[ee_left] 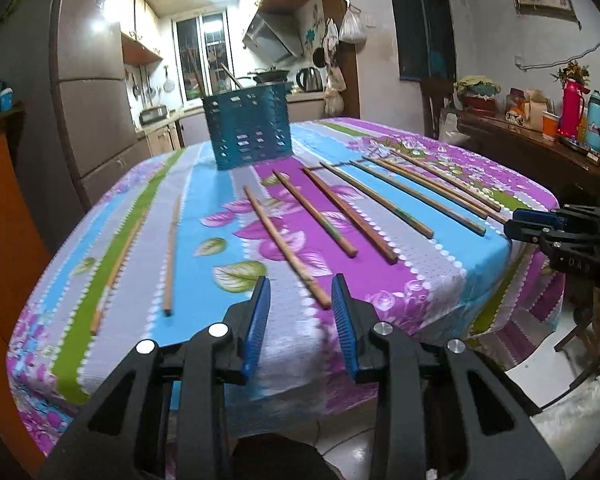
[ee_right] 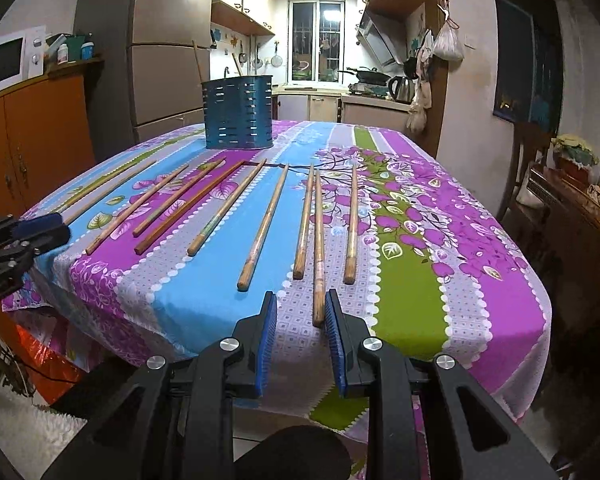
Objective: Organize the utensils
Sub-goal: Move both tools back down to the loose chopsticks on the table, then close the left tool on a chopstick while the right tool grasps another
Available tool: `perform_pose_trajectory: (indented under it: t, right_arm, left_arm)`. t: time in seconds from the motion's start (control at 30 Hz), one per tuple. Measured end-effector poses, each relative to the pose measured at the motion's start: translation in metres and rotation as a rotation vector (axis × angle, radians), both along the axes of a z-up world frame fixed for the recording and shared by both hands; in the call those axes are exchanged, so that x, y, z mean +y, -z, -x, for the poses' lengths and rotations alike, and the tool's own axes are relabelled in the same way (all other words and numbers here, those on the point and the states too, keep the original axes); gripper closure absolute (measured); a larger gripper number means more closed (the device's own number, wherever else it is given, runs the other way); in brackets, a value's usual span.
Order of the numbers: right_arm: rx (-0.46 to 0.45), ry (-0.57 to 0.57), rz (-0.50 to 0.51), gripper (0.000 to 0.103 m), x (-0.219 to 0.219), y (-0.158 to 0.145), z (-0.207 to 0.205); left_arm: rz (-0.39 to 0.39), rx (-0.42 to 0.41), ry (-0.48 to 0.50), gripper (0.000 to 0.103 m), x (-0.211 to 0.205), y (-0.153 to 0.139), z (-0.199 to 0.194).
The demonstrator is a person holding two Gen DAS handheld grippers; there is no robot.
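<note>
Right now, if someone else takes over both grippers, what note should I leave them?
Left gripper: jaws apart, empty, just short of the near end of a chopstick.
Right gripper: jaws apart, empty, with the near tip of another chopstick beside its right pad.
Blue holder stands at the far side of the table; at least two sticks already stand in it.
About eleven chopsticks are spread flat on the cloth.
Left to do: grip the chopsticks and drop them into the holder.
</note>
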State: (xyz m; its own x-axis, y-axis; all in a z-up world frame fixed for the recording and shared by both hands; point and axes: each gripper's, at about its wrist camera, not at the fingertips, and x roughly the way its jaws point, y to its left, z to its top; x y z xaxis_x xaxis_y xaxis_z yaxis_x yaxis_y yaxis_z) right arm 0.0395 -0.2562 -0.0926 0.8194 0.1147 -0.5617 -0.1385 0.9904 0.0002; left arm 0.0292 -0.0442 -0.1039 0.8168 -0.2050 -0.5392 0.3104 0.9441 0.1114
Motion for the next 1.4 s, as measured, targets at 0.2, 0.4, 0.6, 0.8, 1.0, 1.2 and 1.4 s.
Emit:
perform_pose_trajectory:
  t: [0.2,0.4,0.6,0.8,1.0,1.2,1.4]
  right_arm:
    - [-0.010,-0.003,-0.016,0.076,-0.001,0.003,0.000]
    - [-0.023,0.006,-0.013,0.076,-0.005,0.004,-0.001]
    - [-0.022,0.009,-0.028,0.076,-0.010,0.005,-0.001]
    - [-0.048,0.030,-0.039,0.080,-0.011,0.008,0.003]
    - [-0.060,0.073,-0.070,0.095,-0.015,0.008,0.005]
    - [-0.058,0.089,-0.121,0.095,-0.019,0.005,0.008]
    - [-0.099,0.076,-0.106,0.095,-0.016,-0.011,0.017]
  left_arm:
    - [-0.011,0.031,-0.063,0.073,-0.011,0.016,-0.008]
    - [0.004,0.007,-0.110,0.073,-0.011,0.019,-0.011]
    - [0.045,-0.027,-0.135,0.077,-0.011,0.022,-0.007]
    - [0.056,-0.047,-0.151,0.090,-0.013,0.024,-0.005]
    - [0.071,-0.040,-0.169,0.097,-0.004,0.023,-0.005]
    - [0.088,-0.043,-0.180,0.098,0.004,0.019,-0.005]
    - [0.080,-0.135,-0.198,0.098,0.012,-0.002,0.006]
